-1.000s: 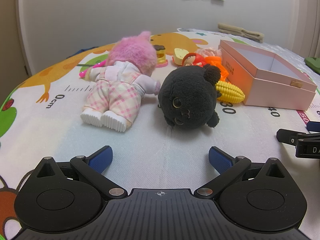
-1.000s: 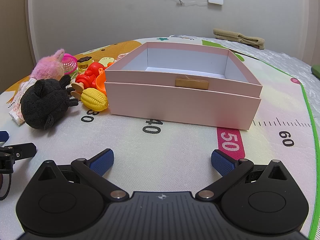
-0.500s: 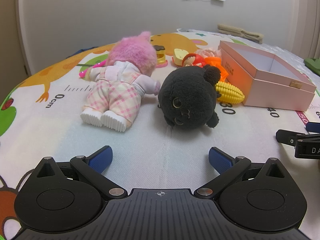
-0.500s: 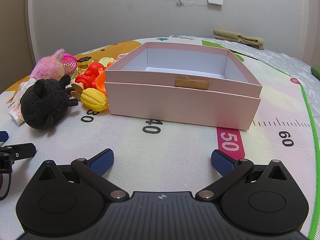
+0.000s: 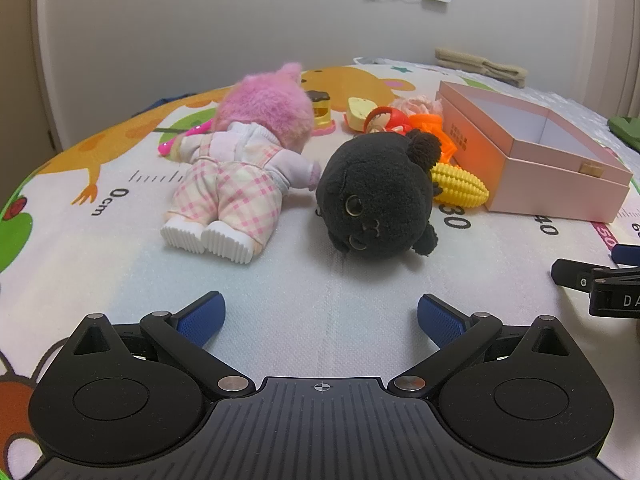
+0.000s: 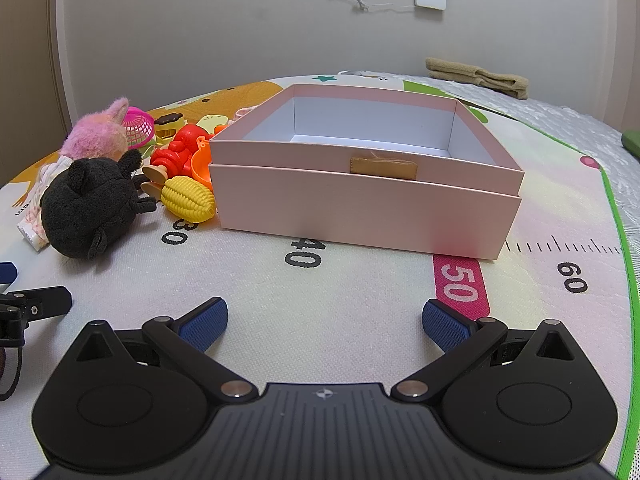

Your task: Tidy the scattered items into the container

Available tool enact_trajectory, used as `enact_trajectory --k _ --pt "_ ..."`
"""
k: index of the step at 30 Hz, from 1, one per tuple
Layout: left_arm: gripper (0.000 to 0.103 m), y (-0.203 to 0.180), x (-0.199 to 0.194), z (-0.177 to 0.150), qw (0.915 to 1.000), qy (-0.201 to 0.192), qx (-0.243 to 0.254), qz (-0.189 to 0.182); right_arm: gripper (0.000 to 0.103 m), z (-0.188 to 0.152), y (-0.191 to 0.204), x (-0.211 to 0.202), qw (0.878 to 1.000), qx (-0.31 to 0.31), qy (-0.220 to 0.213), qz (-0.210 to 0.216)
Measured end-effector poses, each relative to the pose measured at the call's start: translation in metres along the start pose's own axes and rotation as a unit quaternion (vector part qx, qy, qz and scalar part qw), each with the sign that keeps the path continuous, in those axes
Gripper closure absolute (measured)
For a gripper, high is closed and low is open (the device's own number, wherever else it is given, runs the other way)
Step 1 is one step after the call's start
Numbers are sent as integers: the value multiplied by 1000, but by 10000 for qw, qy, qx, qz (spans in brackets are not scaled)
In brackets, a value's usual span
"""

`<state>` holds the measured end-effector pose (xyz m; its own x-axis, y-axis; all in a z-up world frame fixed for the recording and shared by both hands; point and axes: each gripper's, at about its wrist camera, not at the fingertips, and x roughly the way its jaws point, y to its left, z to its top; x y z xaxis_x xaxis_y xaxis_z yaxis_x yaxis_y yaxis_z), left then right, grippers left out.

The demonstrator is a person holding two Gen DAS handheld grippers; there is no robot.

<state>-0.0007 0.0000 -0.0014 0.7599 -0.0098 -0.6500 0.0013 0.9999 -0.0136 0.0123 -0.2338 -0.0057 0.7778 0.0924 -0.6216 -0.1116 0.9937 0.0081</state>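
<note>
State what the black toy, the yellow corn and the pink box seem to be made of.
Black toy: plush fabric, fuzzy matte pile. Yellow corn: probably moulded plastic or rubber, smooth with a slight sheen. Pink box: likely cardboard, matte, thin straight walls.

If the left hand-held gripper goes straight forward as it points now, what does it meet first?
Most likely the black plush toy, lying just right of centre ahead of the open left hand-held gripper. Only bare mat lies between them; depth is uncertain.

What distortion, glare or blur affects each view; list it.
Left wrist view: fisheye bends the wall and mat edges, corners vignette dark, black plush sharp with a soft shadow. Right wrist view: same curvature, pink box crisp, even indoor light, no glare or motion blur.
</note>
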Motion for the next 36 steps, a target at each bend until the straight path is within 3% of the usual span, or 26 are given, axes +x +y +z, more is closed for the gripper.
enact_trajectory --k 36 --pt "0 -1 2 2 9999 99 48 34 0 7 -5 4 9992 176 342 105"
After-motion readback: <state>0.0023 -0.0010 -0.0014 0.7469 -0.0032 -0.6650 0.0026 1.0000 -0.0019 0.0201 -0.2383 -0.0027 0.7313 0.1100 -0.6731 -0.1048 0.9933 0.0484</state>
